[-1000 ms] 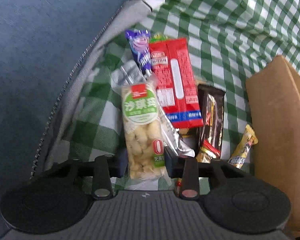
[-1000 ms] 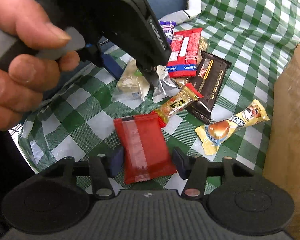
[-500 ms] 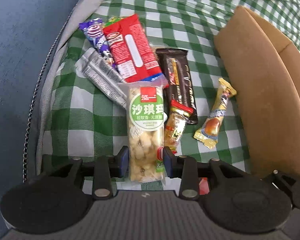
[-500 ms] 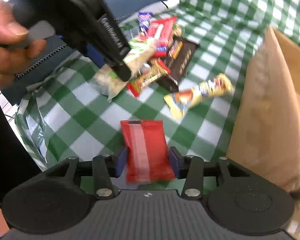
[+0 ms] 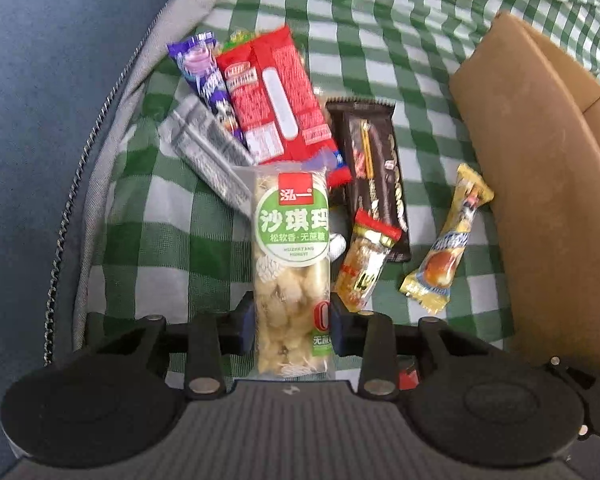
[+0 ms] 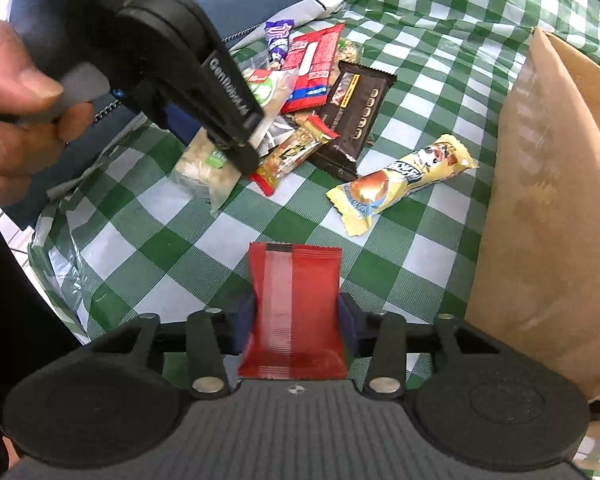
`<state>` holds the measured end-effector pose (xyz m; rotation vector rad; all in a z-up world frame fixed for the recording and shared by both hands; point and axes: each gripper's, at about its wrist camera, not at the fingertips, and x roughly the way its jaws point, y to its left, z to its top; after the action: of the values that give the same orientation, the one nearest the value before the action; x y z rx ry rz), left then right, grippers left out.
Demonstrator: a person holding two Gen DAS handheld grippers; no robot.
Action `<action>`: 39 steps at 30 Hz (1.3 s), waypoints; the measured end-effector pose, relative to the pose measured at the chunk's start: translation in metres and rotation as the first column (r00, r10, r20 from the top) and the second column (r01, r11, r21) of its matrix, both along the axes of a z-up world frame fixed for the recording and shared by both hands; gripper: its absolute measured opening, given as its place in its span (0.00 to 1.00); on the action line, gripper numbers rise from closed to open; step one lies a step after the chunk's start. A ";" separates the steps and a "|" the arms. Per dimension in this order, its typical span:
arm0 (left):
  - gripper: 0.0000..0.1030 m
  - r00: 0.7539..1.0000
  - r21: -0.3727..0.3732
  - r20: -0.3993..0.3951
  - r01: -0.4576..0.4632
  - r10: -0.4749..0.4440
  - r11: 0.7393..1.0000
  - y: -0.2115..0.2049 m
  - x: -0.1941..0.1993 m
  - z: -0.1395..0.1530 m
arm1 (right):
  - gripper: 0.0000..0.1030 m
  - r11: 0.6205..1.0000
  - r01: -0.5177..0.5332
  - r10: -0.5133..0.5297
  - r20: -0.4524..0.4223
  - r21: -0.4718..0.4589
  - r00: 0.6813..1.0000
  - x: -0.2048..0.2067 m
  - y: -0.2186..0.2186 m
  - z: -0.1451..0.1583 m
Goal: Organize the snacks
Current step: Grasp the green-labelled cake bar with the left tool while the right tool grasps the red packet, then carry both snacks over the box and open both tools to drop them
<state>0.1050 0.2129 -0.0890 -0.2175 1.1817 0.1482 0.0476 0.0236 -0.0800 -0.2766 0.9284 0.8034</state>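
Note:
My left gripper holds a clear sachima pack with a green label above the snack pile; its jaws are closing and the pads press the pack's sides. From the right wrist view, that left gripper and its pack hang over the pile, with a person's hand on the handle. My right gripper has a plain red packet between its closing jaws, pads against both edges, above the green checked cloth.
On the cloth lie a long red pack, a purple wrapper, a silver pouch, a dark brown bar, a small red-and-yellow bar and a yellow pack. A cardboard box stands right; a blue zippered bag lies left.
The right jaws have closed onto the red packet, which lay loosely between them before, and carried it toward the box. The left gripper has rolled and shifted right with its pack.

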 end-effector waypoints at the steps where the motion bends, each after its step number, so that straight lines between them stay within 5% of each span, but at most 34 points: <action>1: 0.39 1.000 0.002 0.016 -0.003 0.003 1.000 0.000 0.000 0.003 | 0.44 1.000 0.009 -0.009 0.012 0.015 1.000 0.000 -0.002 0.004; 14: 0.39 0.977 -0.022 0.200 -0.063 0.066 0.998 -0.005 -0.013 0.060 | 0.43 0.936 0.143 -0.199 0.148 0.321 0.969 0.011 -0.067 0.096; 21: 0.39 0.937 -0.042 0.345 -0.037 0.049 0.998 -0.031 -0.011 0.085 | 0.44 0.865 0.257 -0.381 0.230 0.432 0.895 0.055 -0.150 0.150; 24: 0.39 0.915 -0.050 0.402 -0.001 0.021 0.999 -0.048 -0.008 0.093 | 0.44 0.838 0.347 -0.477 0.258 0.421 0.840 0.073 -0.191 0.146; 31: 0.39 0.850 -0.028 0.518 0.131 -0.097 0.991 -0.101 -0.006 0.106 | 0.44 0.641 0.636 -0.721 0.053 0.430 0.691 0.099 -0.265 0.106; 34: 0.39 0.816 0.000 0.556 0.191 -0.159 0.982 -0.123 -0.008 0.110 | 0.43 0.616 0.675 -0.756 0.066 0.405 0.651 0.102 -0.275 0.097; 39: 0.39 0.771 0.038 0.587 0.280 -0.248 0.959 -0.159 -0.014 0.107 | 0.44 0.628 0.689 -0.760 0.094 0.362 0.643 0.108 -0.277 0.089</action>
<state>0.0913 0.0542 0.0182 -0.1241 0.5801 -0.1947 0.1552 -0.2536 0.0089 0.2748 0.5866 0.1170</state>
